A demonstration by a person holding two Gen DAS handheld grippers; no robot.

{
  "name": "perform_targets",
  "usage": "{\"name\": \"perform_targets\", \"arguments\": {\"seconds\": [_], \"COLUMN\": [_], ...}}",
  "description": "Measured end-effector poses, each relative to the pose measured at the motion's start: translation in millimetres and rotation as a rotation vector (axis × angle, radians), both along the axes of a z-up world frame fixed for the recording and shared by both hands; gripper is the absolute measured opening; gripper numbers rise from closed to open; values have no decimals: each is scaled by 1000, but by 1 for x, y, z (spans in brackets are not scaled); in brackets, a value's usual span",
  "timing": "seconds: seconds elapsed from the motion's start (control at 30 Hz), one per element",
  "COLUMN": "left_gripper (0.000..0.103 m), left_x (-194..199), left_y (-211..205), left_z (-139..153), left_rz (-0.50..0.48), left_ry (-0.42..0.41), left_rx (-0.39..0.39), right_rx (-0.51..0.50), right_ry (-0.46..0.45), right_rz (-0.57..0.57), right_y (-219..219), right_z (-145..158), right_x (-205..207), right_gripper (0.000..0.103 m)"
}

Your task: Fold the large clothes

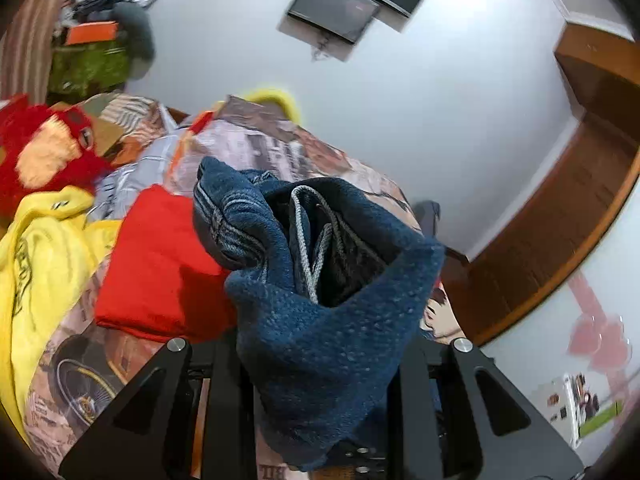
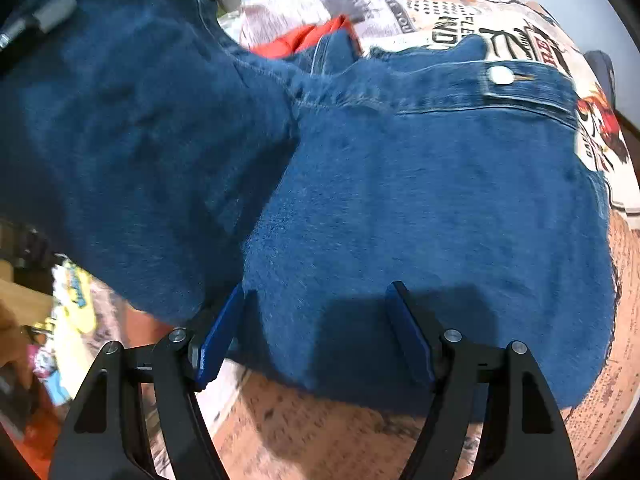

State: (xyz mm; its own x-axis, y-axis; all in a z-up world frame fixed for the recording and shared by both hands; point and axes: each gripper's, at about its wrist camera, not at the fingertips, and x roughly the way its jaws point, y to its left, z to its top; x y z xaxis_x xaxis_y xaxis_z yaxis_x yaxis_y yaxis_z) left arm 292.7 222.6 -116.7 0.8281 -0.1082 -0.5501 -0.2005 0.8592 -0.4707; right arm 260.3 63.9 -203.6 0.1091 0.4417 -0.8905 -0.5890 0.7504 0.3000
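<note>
A blue denim jacket point(image 2: 420, 184) lies spread on the printed bedspread point(image 2: 304, 420). Its sleeve point(image 2: 132, 120) is lifted up and to the left. In the left wrist view my left gripper point(image 1: 320, 392) is shut on a bunch of the blue jacket point(image 1: 320, 320), with the cuff end point(image 1: 228, 208) standing up in front of the lens. My right gripper point(image 2: 316, 320) is open, with its blue pads point(image 2: 408, 332) just over the jacket's near edge and nothing between them.
A folded red garment point(image 1: 160, 268) lies on the bed, also showing in the right wrist view point(image 2: 304, 38). A yellow garment point(image 1: 44, 264) and a red plush toy point(image 1: 44, 152) lie at the left. A wooden wardrobe point(image 1: 560, 208) stands at the right.
</note>
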Motion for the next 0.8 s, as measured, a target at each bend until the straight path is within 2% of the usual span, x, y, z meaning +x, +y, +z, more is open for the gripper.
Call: {"name": "perform_targets", "arguments": {"seconds": [0.13, 0.23, 0.3, 0.4, 0.47, 0.5, 0.57, 0.6, 0.63, 0.7, 0.8], "left_gripper": [23, 23, 23, 24, 26, 28, 29, 31, 34, 37, 38], "left_x": [17, 39, 55, 79, 93, 96, 94, 91, 85, 79, 75], "left_y": [-39, -86, -118, -171, -209, -223, -242, -248, -251, -250, -249], "left_z": [13, 15, 9, -18, -55, -72, -98, -108, -111, -107, -101], "left_rz": [-73, -158, -226, -369, -483, -523, -549, -557, -562, -560, -571], "left_ry": [-2, 5, 24, 101, 222, 284, 361, 375, 350, 327, 369], "left_rx": [32, 49, 40, 22, 28, 60, 150, 194, 216, 235, 233], "right_rx": [30, -38, -61, -77, -97, -110, -123, -127, -130, -136, -136], "right_ry": [-47, -138, -157, -145, -142, -142, -135, -131, -129, -133, -149], "right_rz": [-95, -190, -232, -293, -321, -335, -353, -357, -360, -363, -361], "right_y": [-51, -97, -123, -162, -181, -192, -209, -214, -217, -225, -227], "right_z": [17, 25, 25, 23, 21, 18, 15, 15, 14, 16, 22], "right_x": [7, 14, 17, 16, 14, 12, 8, 6, 4, 0, -4], "right_gripper": [70, 70, 70, 70, 70, 70, 70, 70, 70, 70, 70]}}
